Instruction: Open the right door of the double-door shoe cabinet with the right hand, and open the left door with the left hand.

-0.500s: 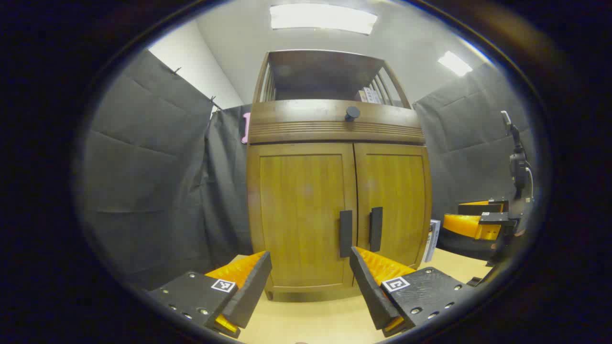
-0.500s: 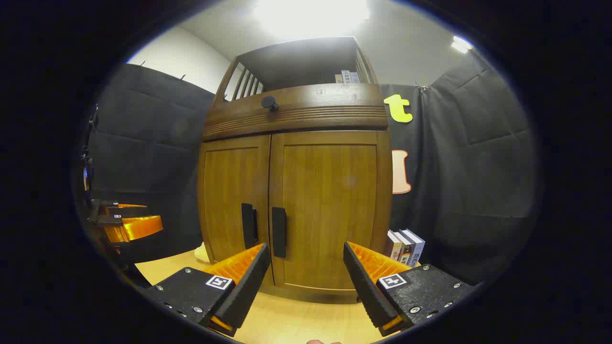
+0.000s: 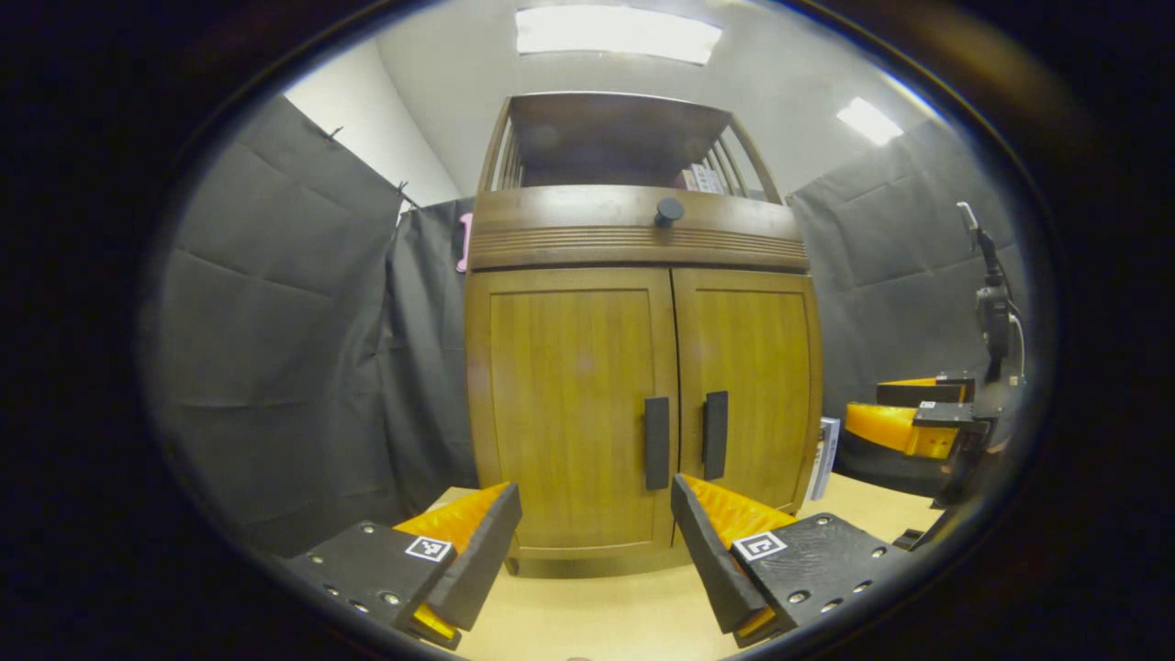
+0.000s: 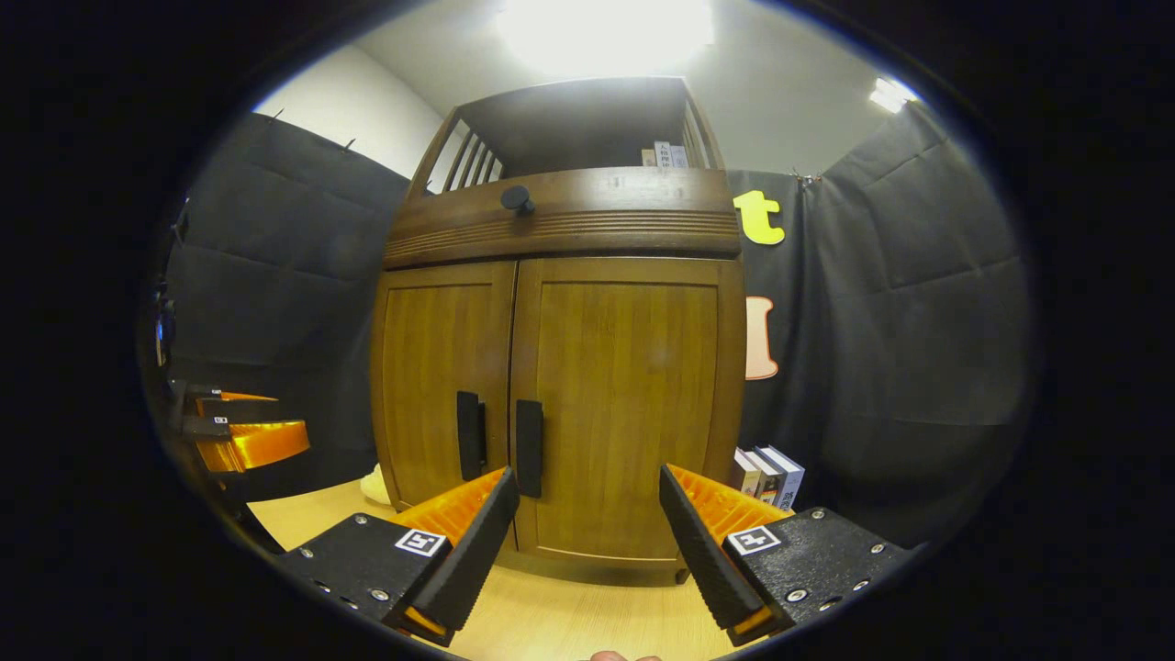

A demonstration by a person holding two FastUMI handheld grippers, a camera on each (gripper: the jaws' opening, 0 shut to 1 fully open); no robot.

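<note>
A brown wooden shoe cabinet (image 3: 633, 239) (image 4: 569, 220) stands on the pale table with both doors closed. In the left gripper view my left gripper (image 3: 595, 542) hangs open a short way before the left door (image 3: 569, 404), whose black handle (image 3: 656, 443) is just above my right finger. The right door's handle (image 3: 715, 435) sits beside it. In the right gripper view my right gripper (image 4: 587, 532) is open in front of the right door (image 4: 624, 404); its black handle (image 4: 529, 448) is above my left finger, with the left door's handle (image 4: 469, 435) next to it.
Books (image 4: 766, 477) stand on the table at the cabinet's right side. A pale object (image 4: 374, 487) lies at its left foot. A black knob (image 3: 668, 212) sits on the drawer above the doors. The other gripper (image 3: 904, 427) (image 4: 243, 441) hangs at each view's edge.
Both grippers have backed off slightly and tilted, so the cabinet sits a little higher and smaller in each view. Doors stay closed and both grippers stay open.
</note>
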